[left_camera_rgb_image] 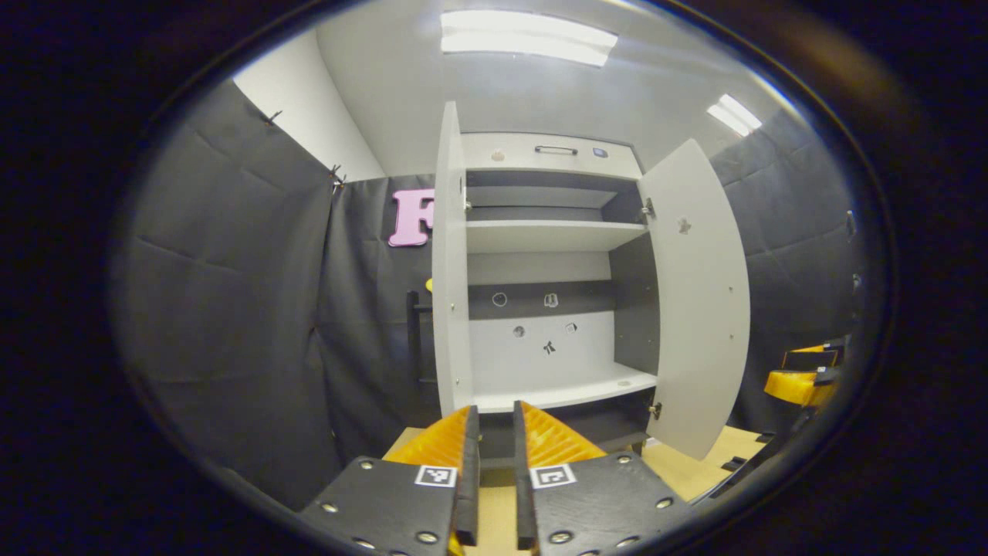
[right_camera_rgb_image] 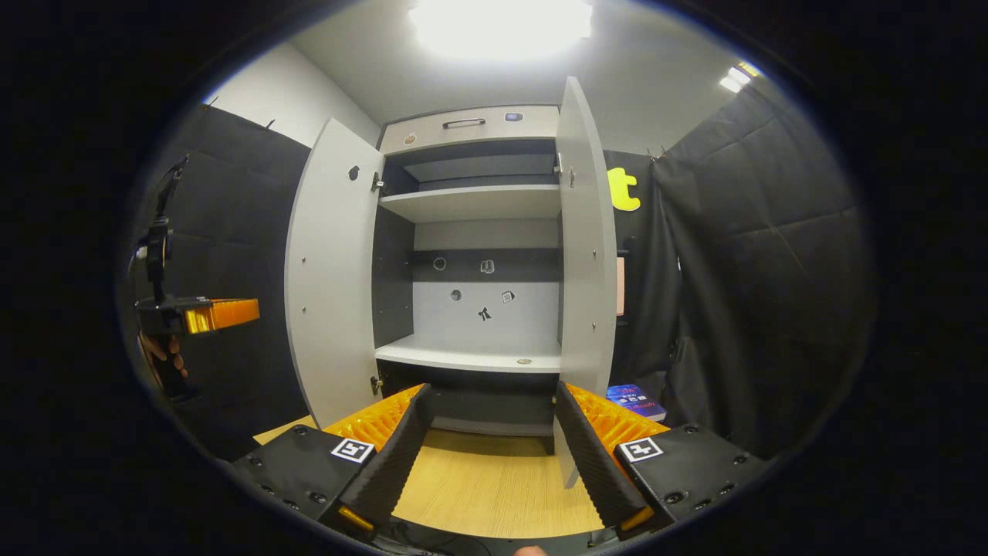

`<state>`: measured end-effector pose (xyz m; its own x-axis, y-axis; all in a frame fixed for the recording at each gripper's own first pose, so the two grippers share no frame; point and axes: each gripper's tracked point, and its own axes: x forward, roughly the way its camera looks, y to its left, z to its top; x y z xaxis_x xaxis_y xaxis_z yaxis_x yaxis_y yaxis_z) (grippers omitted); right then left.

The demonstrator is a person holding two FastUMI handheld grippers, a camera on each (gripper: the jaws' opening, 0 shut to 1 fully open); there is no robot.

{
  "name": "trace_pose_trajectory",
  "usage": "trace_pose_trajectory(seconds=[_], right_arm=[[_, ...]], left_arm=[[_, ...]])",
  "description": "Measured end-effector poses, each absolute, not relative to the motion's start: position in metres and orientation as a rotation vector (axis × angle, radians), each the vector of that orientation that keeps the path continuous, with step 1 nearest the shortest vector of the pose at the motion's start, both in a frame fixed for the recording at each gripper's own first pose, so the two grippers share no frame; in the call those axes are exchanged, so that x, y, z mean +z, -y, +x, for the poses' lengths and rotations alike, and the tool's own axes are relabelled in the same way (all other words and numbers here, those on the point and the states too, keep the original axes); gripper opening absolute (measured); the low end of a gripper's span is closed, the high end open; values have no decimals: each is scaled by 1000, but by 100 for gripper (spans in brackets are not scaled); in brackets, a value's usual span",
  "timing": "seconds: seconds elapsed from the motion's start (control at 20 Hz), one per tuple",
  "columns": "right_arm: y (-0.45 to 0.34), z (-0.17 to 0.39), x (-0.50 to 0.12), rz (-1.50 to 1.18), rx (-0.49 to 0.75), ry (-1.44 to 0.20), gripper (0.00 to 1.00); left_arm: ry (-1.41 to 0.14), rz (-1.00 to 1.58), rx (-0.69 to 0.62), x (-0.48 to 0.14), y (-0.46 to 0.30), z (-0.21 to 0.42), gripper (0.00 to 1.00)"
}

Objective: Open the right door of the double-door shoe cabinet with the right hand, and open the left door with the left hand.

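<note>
I am facing the shoe cabinet (right_camera_rgb_image: pixel 471 255), and its two doors are both standing open: the left door (right_camera_rgb_image: pixel 332 270) and the right door (right_camera_rgb_image: pixel 587 232). Inside I am counting two shelves (right_camera_rgb_image: pixel 469 202). My left gripper (left_camera_rgb_image: pixel 495 432) is keeping its jaws narrow, holding nothing. My right gripper (right_camera_rgb_image: pixel 490 421) is spreading its jaws wide, also empty, above the wooden floor (right_camera_rgb_image: pixel 486 479).
</note>
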<state>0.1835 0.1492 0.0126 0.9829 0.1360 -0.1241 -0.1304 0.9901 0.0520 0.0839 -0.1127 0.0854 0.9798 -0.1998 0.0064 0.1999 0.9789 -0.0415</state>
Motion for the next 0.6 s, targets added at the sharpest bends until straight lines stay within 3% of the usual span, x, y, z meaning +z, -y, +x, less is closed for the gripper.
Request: trace_pose_trajectory(seconds=[0.05,0.15,0.3,0.35,0.6], right_arm=[[-148,183,12,47,132,-126,99],[-149,182,12,50,134,-126,96],[-150,180,12,60,144,-131,99],[-149,180,13,63,141,-128,96],[-143,182,19,69,123,-111,99]], left_arm=[[3,-45,-198,84,114,81,36],[18,-66,-198,84,115,74,39],[30,-76,-183,84,110,68,82],[33,-71,-169,83,107,67,87],[31,-58,-145,80,104,62,86]])
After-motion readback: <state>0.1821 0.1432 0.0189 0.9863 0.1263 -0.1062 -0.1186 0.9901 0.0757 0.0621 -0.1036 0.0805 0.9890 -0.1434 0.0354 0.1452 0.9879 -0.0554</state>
